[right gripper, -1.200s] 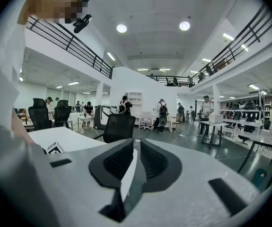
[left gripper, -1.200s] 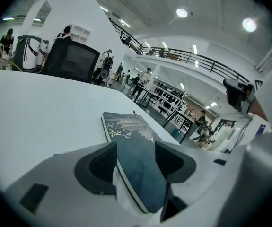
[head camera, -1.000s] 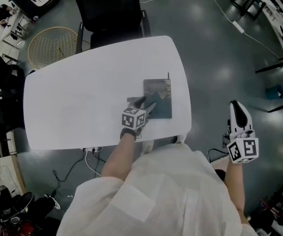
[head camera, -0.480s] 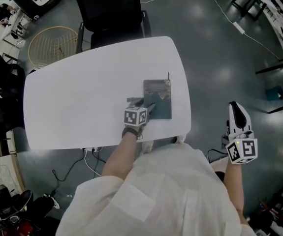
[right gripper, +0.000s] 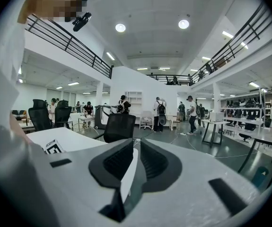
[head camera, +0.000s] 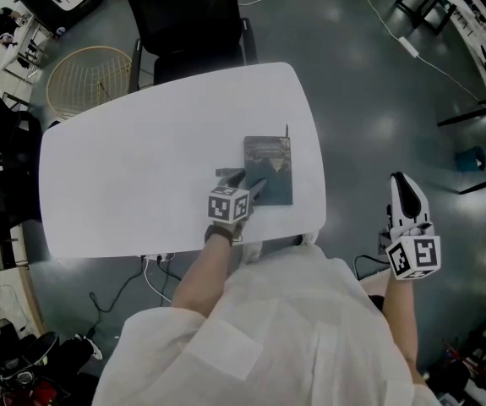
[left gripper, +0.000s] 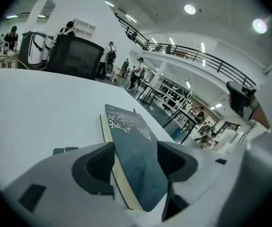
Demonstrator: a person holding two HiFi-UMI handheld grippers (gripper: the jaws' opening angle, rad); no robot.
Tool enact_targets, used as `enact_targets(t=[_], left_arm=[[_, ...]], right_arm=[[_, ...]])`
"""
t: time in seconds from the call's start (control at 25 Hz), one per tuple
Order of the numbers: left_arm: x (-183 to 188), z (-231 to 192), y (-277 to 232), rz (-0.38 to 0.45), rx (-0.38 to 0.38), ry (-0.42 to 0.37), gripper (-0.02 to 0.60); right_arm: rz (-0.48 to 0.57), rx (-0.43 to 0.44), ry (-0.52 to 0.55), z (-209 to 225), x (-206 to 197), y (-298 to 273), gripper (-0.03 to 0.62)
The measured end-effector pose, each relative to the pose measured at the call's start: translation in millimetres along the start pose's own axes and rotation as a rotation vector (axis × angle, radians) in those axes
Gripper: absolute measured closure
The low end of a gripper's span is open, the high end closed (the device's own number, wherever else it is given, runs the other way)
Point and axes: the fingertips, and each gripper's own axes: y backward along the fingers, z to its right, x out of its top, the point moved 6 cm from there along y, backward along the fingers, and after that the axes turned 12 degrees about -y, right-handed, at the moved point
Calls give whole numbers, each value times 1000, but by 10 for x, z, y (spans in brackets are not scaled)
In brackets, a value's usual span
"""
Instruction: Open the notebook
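A closed dark teal notebook (head camera: 270, 167) lies on the white table (head camera: 141, 167) near its right edge. In the left gripper view the notebook (left gripper: 128, 136) shows its cream page edge on the left side, and its near corner reaches in between the jaws. My left gripper (head camera: 248, 181) is at that near left corner and its jaws are opening, with the dark pads (left gripper: 98, 164) standing either side of the corner. My right gripper (head camera: 403, 191) hangs off the table to the right, over the floor. Its jaws (right gripper: 136, 161) are shut with nothing held.
A black office chair (head camera: 192, 15) stands at the table's far side, with a round wire basket (head camera: 90, 79) to its left. Cables trail on the grey floor below the near edge. Other desks and people show far off in both gripper views.
The left gripper's jaws have spread a little around the notebook's near corner, and the hand has eased slightly back. The right gripper has kept still.
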Motion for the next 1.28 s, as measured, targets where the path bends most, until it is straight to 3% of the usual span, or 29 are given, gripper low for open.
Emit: enact_targets(t=[0.32,0.6,1.28], left_arm=[[321,287,208,136,-55,-39,327],[646,590,221,209,-147,-73,327],[964,1409,-157,202,-402,-224,327]], right_arm=[[9,5,-10,-8,7,-32,544],[23,4,-19,14,40,-58,543],[61,-48,-64,286,51,91,544]])
